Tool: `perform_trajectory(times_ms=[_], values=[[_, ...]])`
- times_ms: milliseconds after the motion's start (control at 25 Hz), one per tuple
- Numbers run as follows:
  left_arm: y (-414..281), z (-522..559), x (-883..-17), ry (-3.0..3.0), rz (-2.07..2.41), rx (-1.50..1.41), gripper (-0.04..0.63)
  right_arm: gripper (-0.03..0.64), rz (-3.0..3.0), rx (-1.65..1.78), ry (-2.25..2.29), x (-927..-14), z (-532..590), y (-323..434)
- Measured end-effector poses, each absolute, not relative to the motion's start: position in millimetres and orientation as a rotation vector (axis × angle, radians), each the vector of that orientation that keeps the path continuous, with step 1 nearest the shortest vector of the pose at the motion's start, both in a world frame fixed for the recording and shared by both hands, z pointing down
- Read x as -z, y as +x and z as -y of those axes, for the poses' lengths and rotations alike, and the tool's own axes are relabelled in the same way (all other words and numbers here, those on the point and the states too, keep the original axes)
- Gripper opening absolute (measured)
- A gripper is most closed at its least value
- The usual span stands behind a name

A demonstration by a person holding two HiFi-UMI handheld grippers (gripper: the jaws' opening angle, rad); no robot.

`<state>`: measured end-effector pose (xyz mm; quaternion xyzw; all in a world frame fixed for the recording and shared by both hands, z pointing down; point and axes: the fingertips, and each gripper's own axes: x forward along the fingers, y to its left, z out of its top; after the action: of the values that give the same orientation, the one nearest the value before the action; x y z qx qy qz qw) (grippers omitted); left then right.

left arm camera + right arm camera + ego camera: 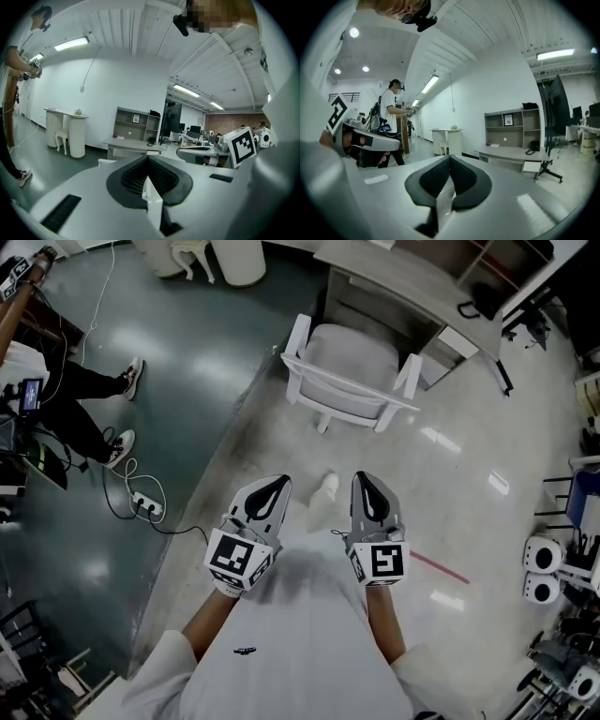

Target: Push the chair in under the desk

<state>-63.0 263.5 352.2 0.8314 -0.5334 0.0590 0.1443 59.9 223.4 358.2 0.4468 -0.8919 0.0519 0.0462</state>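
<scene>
A white chair stands on the pale floor with its back toward me, its seat facing the grey desk beyond it and partly out from under it. My left gripper and right gripper are held side by side in front of my body, a good step short of the chair and touching nothing. Both are shut and empty. In the left gripper view the shut left gripper points toward the desk. The right gripper view shows the shut right gripper with the desk beyond.
A person stands at the left on the dark floor, near a power strip with trailing cable. A white round stand and stool sit at the top. Equipment crowds the right edge. A red line marks the floor.
</scene>
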Motion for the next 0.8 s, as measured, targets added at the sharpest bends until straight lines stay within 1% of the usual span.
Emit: perform_trajectory(times_ms=[160, 320, 520, 800], values=[[-40, -178, -326, 2.419, 1.569, -0.163, 0.007, 0.012, 2.765, -0.132, 1.303, -337, -143, 75], [-18, -118, -317, 2.451, 1.567, -0.208, 0.007, 0.012, 2.786, -0.095, 1.312, -324, -82, 94], [-8, -70, -319, 2.469, 1.557, -0.269, 0.007, 0.015, 2.785, -0.126, 1.340, -332, -32, 107], [-1, -19, -326, 2.530, 1.438, -0.329, 0.008, 0.015, 2.742, -0.126, 1.407, -327, 11, 111]])
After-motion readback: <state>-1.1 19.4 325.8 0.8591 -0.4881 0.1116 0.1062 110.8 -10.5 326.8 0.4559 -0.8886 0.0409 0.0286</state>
